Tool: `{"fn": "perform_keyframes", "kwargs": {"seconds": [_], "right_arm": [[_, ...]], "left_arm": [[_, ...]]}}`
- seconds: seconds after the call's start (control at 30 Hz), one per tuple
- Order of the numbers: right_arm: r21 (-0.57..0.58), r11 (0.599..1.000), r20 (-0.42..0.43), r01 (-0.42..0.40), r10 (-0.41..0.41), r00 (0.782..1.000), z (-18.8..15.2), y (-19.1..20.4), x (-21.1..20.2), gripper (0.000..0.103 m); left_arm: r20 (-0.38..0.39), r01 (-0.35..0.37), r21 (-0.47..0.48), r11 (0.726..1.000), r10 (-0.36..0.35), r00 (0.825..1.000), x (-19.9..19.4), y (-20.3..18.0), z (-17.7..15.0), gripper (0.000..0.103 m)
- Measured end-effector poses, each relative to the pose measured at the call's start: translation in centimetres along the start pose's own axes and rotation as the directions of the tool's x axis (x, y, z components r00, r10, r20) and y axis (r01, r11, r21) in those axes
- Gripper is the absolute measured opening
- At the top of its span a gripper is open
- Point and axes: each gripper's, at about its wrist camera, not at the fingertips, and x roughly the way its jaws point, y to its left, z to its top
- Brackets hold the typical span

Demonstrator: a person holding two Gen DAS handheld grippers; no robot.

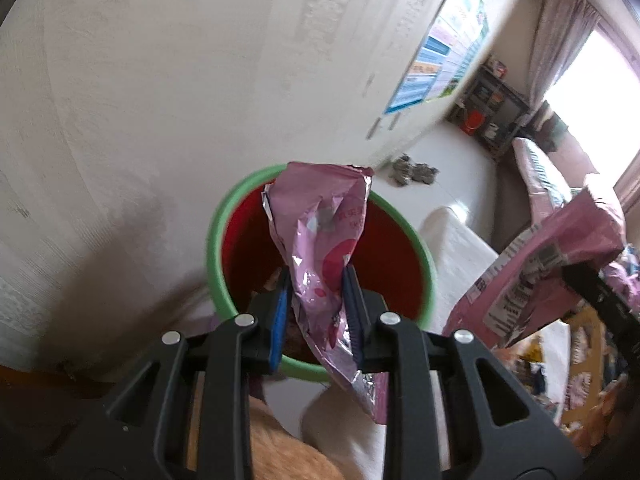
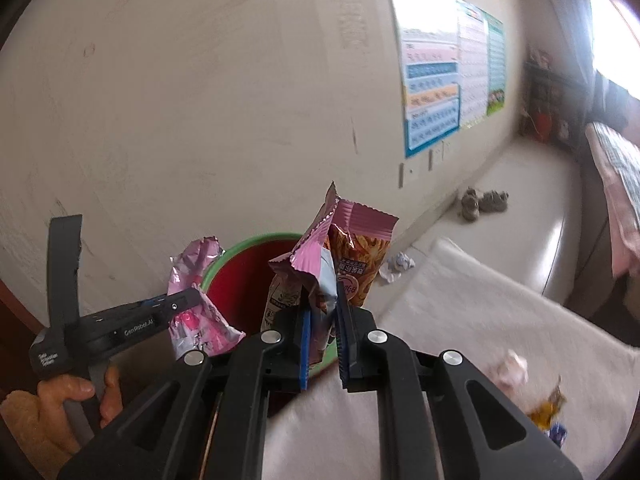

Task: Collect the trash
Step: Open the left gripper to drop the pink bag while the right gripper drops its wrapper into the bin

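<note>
Left gripper (image 1: 316, 312): black two-finger claw with blue pads, clenched on a crumpled pink foil snack bag (image 1: 320, 248); the bag sticks up past the fingertips and trails down below them.
Left gripper's bag, position: it hangs in front of the mouth of the round red bin with a green rim (image 1: 240, 200), over the bin's near half.
Right gripper (image 2: 322, 320): same black build with blue pads, clamped on a pink-topped snack packet printed with fries (image 2: 356, 256), gripped together with a pale blue wrapper (image 2: 326, 280) pressed against it.
Right gripper's packet, position: upright, just in front of the bin's right edge in the right wrist view, not yet inside.
Bin: it stands on the floor against the off-white wall (image 2: 200, 100), beside a white cloth-covered surface (image 2: 460, 300).
Hand: a person's fingers (image 2: 80, 390) wrap the left gripper's handle at the lower left of the right wrist view.
Remaining litter: a crumpled white paper ball (image 2: 396, 264) lies on the floor near the wall; a pinkish wad (image 2: 512, 368) and a yellow-and-blue wrapper (image 2: 550, 412) lie on the cloth.
Background: a colourful chart poster (image 2: 448, 80) is on the wall.
</note>
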Motion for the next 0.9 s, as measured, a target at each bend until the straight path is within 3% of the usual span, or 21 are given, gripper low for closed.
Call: {"fn": "perform_keyframes", "kwargs": {"seconds": [0.53, 0.6, 0.67, 0.73, 0.9], "right_arm": [[-0.084, 0.996, -0.048, 0.014, -0.018, 0.999, 0.7, 3.4, 4.3, 0.013], [-0.074, 0.997, -0.048, 0.013, -0.016, 0.999, 0.9, 3.2, 4.5, 0.021], [-0.073, 0.997, -0.043, 0.018, -0.021, 0.999, 1.1, 3.2, 4.5, 0.031], [-0.065, 0.998, -0.034, 0.017, -0.019, 0.999, 1.2, 3.1, 4.2, 0.044], [-0.074, 0.997, -0.024, 0.020, -0.022, 0.999, 1.4, 3.0, 3.3, 0.045]], "left_arm": [[-0.003, -0.044, -0.009, 0.999, 0.044, 0.999, 2.0, 1.6, 0.7, 0.025], [-0.003, -0.054, -0.005, 0.999, 0.054, 0.999, 2.3, 1.6, 0.7, 0.028], [0.000, -0.065, -0.007, 0.998, 0.065, 0.998, 2.6, 1.4, 0.8, 0.044], [0.011, -0.071, -0.019, 0.997, 0.071, 0.997, 2.7, 1.4, 0.7, 0.051], [0.005, -0.076, -0.004, 0.997, 0.076, 0.997, 2.5, 1.1, 0.3, 0.053]]}}
